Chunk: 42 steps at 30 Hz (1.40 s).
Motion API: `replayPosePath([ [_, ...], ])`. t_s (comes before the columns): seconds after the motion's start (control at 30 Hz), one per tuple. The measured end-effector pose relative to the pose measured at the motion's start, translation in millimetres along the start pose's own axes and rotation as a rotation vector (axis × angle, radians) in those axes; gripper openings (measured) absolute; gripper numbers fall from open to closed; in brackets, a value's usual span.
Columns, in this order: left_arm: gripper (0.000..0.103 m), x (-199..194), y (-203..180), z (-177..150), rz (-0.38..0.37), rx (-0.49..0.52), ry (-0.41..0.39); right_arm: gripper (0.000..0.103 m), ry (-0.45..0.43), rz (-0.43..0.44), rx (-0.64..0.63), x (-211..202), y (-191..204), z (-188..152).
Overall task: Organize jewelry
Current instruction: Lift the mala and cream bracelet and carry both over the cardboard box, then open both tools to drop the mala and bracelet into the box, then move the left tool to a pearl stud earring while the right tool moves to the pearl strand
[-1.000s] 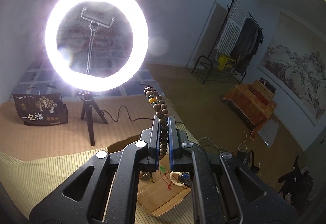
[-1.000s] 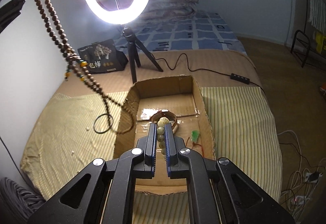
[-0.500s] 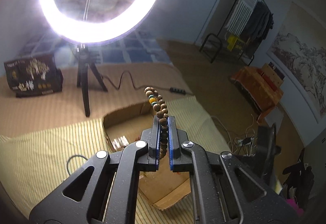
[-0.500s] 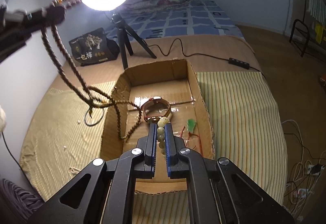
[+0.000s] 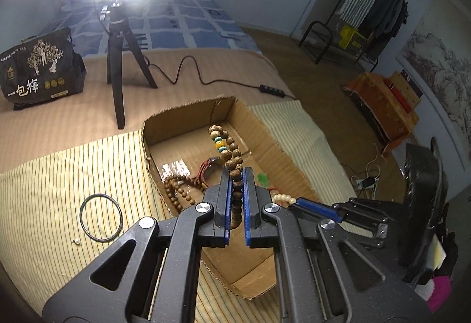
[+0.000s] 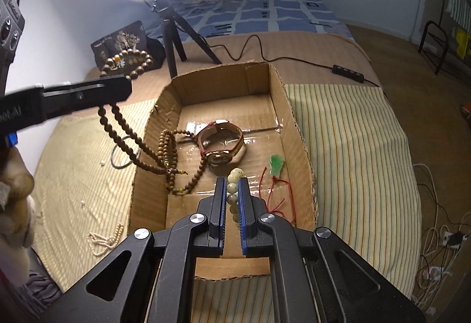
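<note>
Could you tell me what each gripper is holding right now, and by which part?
Left gripper: brown wooden bead strand, pinched near its yellow bead. Right gripper: pale bead strand, clamped along a short run of beads.

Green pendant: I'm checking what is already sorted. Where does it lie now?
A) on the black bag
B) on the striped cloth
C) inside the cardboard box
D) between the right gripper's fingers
C: the green pendant lies on the floor of the cardboard box, near its right wall.
</note>
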<state>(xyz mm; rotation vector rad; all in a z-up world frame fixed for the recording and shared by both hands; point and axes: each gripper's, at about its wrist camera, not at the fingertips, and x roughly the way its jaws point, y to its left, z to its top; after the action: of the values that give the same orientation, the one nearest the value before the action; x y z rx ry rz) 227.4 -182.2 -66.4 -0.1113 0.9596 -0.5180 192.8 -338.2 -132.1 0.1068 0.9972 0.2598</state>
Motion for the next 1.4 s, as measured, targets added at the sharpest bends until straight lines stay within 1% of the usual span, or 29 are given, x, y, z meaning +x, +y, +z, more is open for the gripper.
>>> replayPosePath([
  [0.23,0.004,6.4,-2.3,-5.9,0.023,0.022,0.038,0.006,0.017,-0.008,0.007,3.5,-2.1,-1.5],
  [0.3,0.008,7.1,-2.0,-6.6,0.028,0.020,0.047,0.008,0.020,-0.016,0.003,3.6,-1.6,-2.1],
  [0.37,0.027,7.1,-0.6,-7.4,0.032,0.014,0.047,0.020,0.020,-0.024,0.003,3.4,-1.3,-2.0],
  [0.4,0.029,6.5,0.0,-7.8,0.032,0.012,0.044,0.034,0.017,-0.027,0.002,2.7,-0.8,-2.1],
  [0.43,0.029,5.8,0.5,-7.9,0.031,0.011,0.043,0.044,0.013,-0.028,0.000,1.8,-0.4,-2.3],
  [0.7,0.029,-4.0,7.2,-12.1,0.051,0.015,0.039,0.046,0.005,-0.040,-0.004,-2.4,1.6,-2.1],
  [0.77,0.029,-10.4,9.4,-13.7,0.059,0.024,0.033,0.050,-0.001,-0.044,-0.008,-4.1,3.2,-2.2],
  [0.83,0.029,-18.3,13.2,-14.8,0.072,0.032,0.023,0.057,-0.010,-0.050,-0.013,-6.6,5.6,-1.9],
  [0.9,0.029,-26.2,18.1,-16.3,0.083,0.039,0.014,0.060,-0.022,-0.052,-0.020,-9.7,8.6,-1.5],
  [0.97,0.029,-36.5,25.2,-17.8,0.096,0.042,0.001,0.063,-0.029,-0.051,-0.027,-12.6,12.4,-0.9],
  [1.03,0.029,-49.2,34.3,-19.6,0.110,0.040,-0.014,0.070,-0.034,-0.056,-0.036,-15.5,17.7,-0.1],
  [1.1,0.029,-60.6,42.8,-21.2,0.124,0.040,-0.030,0.073,-0.050,-0.062,-0.048,-19.3,24.3,0.6],
  [1.2,0.029,-77.6,59.9,-23.9,0.160,0.035,-0.060,0.074,-0.069,-0.060,-0.068,-24.4,33.8,1.8],
  [1.27,0.029,-87.8,73.2,-27.0,0.171,0.022,-0.072,0.076,-0.082,-0.050,-0.079,-27.9,40.8,1.7],
  [1.4,0.029,-102.7,102.0,-38.6,0.207,-0.002,-0.070,0.078,-0.108,-0.012,-0.105,-35.0,55.7,-0.2],
])
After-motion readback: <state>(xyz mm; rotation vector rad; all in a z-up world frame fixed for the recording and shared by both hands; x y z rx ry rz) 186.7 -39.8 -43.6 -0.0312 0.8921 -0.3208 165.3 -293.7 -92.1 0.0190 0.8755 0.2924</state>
